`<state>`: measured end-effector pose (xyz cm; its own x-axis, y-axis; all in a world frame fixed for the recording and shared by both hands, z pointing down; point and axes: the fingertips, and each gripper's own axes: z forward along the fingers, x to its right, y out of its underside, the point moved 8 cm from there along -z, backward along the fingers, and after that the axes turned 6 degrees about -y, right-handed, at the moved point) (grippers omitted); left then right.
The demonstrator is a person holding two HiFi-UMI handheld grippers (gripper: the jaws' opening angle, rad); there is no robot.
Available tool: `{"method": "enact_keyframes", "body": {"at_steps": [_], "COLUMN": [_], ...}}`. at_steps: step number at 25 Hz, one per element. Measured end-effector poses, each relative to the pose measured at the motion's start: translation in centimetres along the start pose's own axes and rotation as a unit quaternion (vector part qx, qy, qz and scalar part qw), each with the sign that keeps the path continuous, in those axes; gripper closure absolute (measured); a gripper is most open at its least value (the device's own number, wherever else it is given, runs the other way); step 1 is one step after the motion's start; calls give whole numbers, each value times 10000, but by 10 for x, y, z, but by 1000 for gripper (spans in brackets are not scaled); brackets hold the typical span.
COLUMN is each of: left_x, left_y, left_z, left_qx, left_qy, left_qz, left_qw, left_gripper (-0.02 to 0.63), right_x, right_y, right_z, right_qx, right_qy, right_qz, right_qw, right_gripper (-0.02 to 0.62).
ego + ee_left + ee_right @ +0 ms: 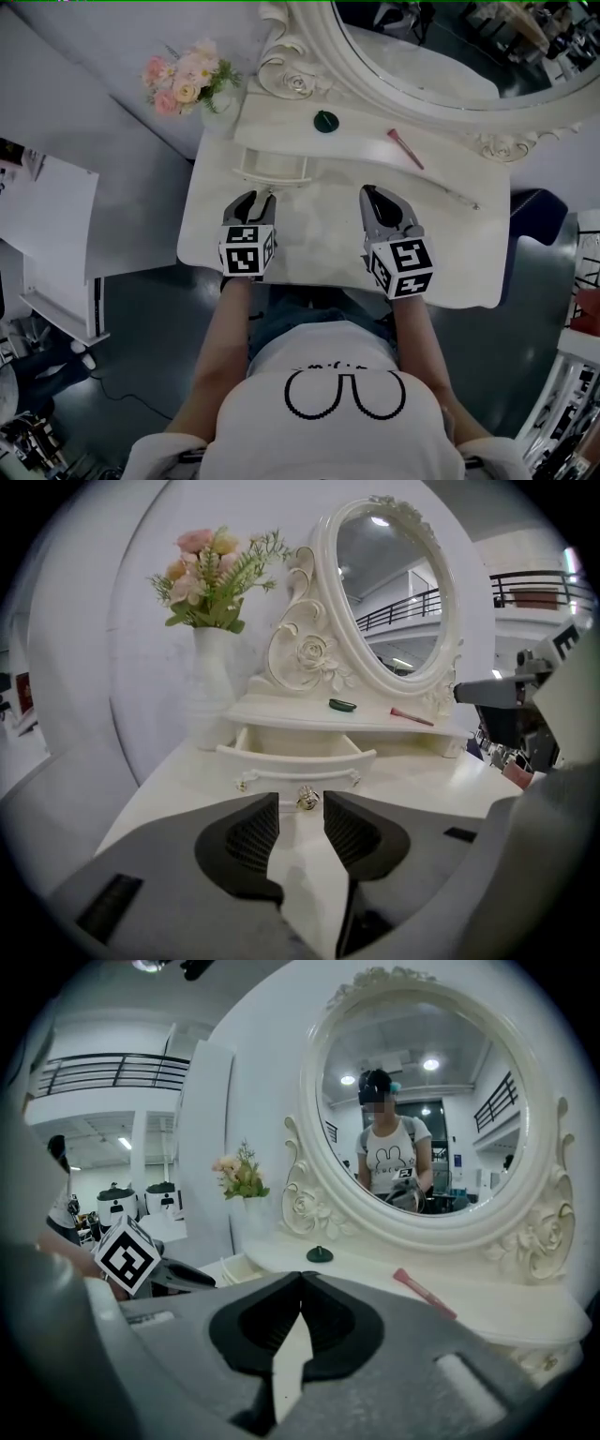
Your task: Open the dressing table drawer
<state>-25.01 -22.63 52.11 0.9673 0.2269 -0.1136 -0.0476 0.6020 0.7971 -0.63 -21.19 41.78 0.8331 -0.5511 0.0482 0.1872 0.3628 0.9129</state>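
Note:
The white dressing table (450,253) has a small drawer (272,169) under its raised shelf, and the drawer stands pulled out. In the left gripper view the drawer front (295,759) shows a scrolled handle and a small metal knob (307,799). My left gripper (255,195) is just in front of the drawer. Its jaws (300,819) are open, with the knob at the gap between the tips and neither pad touching it. My right gripper (370,192) hovers over the tabletop to the right, shut and empty (300,1279).
A vase of pink flowers (192,84) stands at the table's back left corner. A dark green lid-like object (325,121) and a pink stick (406,148) lie on the shelf below the oval mirror (422,56). A white stand (47,234) is on the floor at left.

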Motion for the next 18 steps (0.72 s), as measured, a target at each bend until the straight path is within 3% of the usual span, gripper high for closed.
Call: {"method": "enact_keyframes", "body": {"at_steps": [9, 18], "left_x": [-30, -33], "left_y": [-58, -130], "left_z": [-43, -85], "left_qx": [1020, 2275], "left_qy": [-484, -465], "left_qz": [52, 336], "left_qw": [9936, 9721], "left_gripper": [459, 459], "right_x": [-5, 5], "right_y": [-30, -85], "right_z": [-5, -28], "right_qx": [488, 1273], "right_qy": [53, 326], "right_qz": [-184, -378], "right_qw": [9986, 9906], "right_gripper": [597, 597]}}
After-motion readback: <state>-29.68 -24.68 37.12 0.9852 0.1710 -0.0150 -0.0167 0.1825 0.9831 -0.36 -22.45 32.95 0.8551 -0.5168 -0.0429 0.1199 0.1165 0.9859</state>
